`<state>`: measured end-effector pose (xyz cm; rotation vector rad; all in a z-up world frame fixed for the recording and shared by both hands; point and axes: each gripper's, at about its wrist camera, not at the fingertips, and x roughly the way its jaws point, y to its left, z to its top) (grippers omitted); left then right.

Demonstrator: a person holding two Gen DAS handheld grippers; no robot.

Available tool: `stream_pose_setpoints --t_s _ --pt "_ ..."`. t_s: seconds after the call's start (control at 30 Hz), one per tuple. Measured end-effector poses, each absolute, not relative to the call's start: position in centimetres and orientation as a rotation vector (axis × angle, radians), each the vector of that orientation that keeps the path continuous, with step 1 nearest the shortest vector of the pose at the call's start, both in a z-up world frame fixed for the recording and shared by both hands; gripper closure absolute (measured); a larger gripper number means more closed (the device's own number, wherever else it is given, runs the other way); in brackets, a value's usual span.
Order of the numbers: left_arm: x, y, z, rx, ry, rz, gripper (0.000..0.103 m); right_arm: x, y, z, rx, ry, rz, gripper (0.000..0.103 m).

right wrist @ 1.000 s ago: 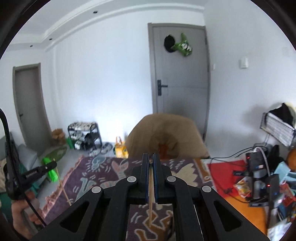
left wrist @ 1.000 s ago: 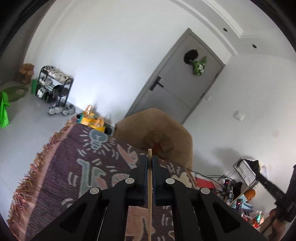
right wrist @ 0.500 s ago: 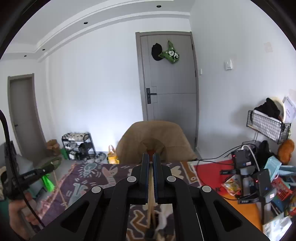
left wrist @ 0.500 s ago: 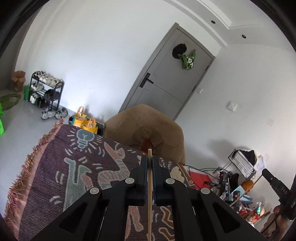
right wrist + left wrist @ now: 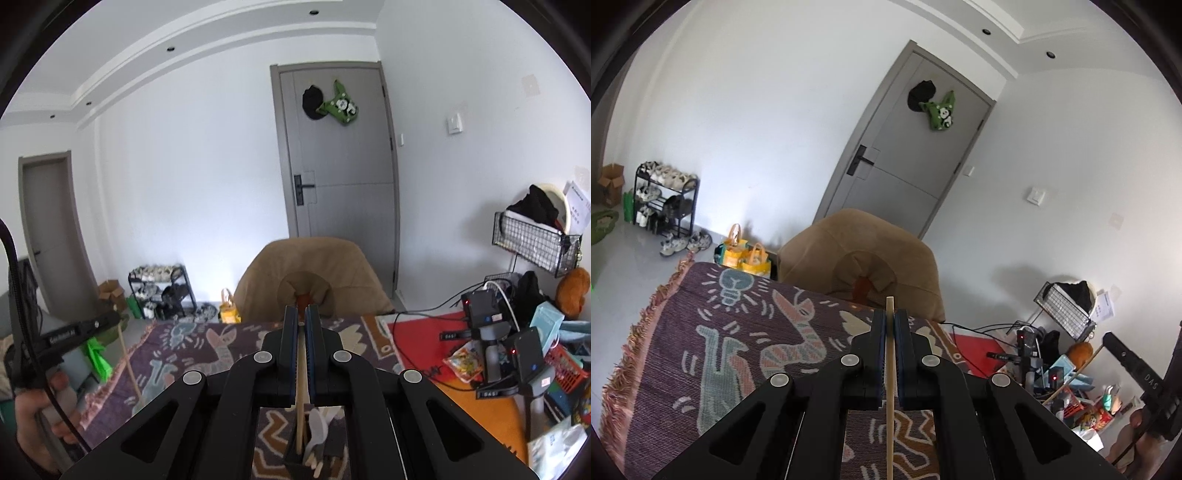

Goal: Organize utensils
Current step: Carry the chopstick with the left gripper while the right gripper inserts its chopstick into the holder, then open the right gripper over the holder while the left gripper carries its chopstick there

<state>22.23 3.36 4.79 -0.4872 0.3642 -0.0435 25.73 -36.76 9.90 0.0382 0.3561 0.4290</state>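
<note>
My left gripper [image 5: 890, 319] is shut on a thin wooden chopstick [image 5: 889, 406], whose tip pokes just past the fingertips above the patterned tablecloth [image 5: 738, 350]. My right gripper [image 5: 301, 315] is shut on a second wooden chopstick [image 5: 301, 402]. Its lower end reaches down to a black utensil holder [image 5: 293, 456] holding a white spoon [image 5: 317, 428] and other pieces. Each gripper also shows in the other's view, the right gripper [image 5: 1137, 373] at the right edge and the left gripper [image 5: 74, 334] at the left with its chopstick [image 5: 129, 365].
A brown padded chair [image 5: 314, 273] stands behind the table. A red mat [image 5: 424, 343] at the right carries chargers, cables and packets. A wire basket [image 5: 535, 240] hangs on the right wall. A shoe rack [image 5: 665, 199] and yellow bags [image 5: 746, 254] stand by the far wall.
The left gripper has moved across the table and rolled a little, still gripping its chopstick. The right gripper shifted so that the utensil holder now shows below its fingers.
</note>
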Motion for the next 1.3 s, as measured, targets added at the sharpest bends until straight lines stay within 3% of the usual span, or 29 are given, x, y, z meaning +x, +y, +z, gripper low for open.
stream_pose_setpoints --t_s 0.1,0.13,0.17,0.23,0.8,1.3 --pt "22.6 2.5 5.0 -0.481 0.367 -0.061 0.099 26.3 -36.7 9.0 0.057 0.406 0.451 0.096" --pt "22.7 2.1 5.2 -0.478 0.366 -0.069 0.099 26.3 -37.0 8.7 0.065 0.410 0.450 0.087" --pt "22.8 1.9 5.3 -0.474 0.364 -0.075 0.099 26.2 -37.3 8.6 0.071 0.405 0.448 0.070" --pt "22.9 1.2 5.8 -0.464 0.356 -0.087 0.099 25.7 -38.1 8.4 0.095 0.383 0.438 0.055" --pt "24.5 -8.2 9.6 -0.350 0.251 -0.273 0.099 23.7 -46.1 2.9 0.308 0.447 0.335 0.054" --pt "25.9 -14.8 6.6 -0.206 0.152 -0.269 0.099 22.4 -49.5 -1.9 0.382 0.520 0.277 0.054"
